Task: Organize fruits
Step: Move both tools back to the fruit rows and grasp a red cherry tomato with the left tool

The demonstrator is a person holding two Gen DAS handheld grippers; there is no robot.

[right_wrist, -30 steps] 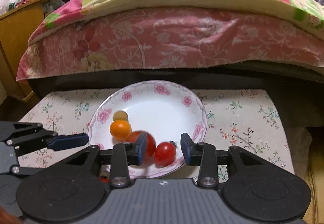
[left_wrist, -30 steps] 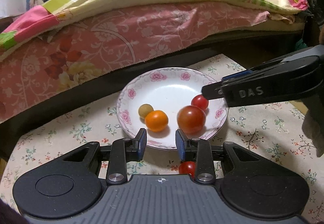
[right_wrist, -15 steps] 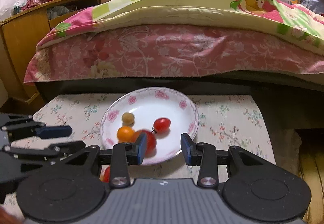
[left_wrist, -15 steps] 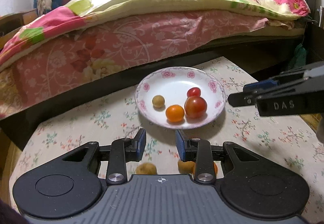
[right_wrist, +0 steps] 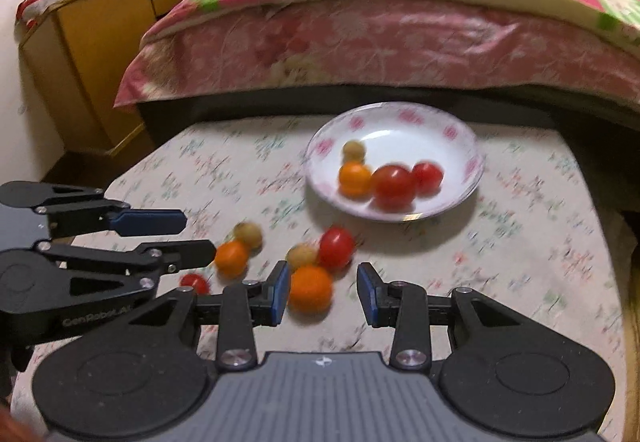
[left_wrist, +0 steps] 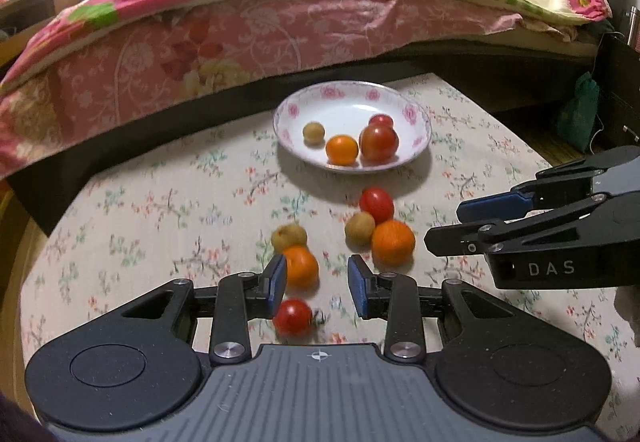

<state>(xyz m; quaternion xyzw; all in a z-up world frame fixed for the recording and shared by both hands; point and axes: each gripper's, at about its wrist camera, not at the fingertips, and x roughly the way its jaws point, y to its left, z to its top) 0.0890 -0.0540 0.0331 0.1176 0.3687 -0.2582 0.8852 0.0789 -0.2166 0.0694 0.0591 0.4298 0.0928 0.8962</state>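
A white plate with a pink-flower rim [left_wrist: 332,93] [right_wrist: 404,118] holds a large tomato [left_wrist: 378,144], a small tomato [left_wrist: 381,120], an orange [left_wrist: 341,150] and a small brown fruit [left_wrist: 313,132]. Several loose fruits lie on the tablecloth nearer me: a cherry tomato [left_wrist: 376,204], a brown fruit [left_wrist: 360,228], two oranges [left_wrist: 392,242] [left_wrist: 300,266], another brown fruit [left_wrist: 289,236] and a cherry tomato [left_wrist: 293,316]. My left gripper [left_wrist: 317,280] hovers open above them, holding nothing. My right gripper [right_wrist: 323,294] [left_wrist: 444,226] is open and empty over the orange [right_wrist: 310,288].
The floral tablecloth [left_wrist: 160,210] covers a low table against a bed with a pink sheet [left_wrist: 280,30] and quilts. A wooden cabinet [right_wrist: 92,54] stands to the left. A green bag [left_wrist: 578,114] hangs at the right. The left gripper [right_wrist: 198,237] shows beside the loose fruits.
Both grippers have pulled back from the plate toward the near side of the table. The small tomato that sat between the right fingers now lies in the plate. The loose fruits have come into view.
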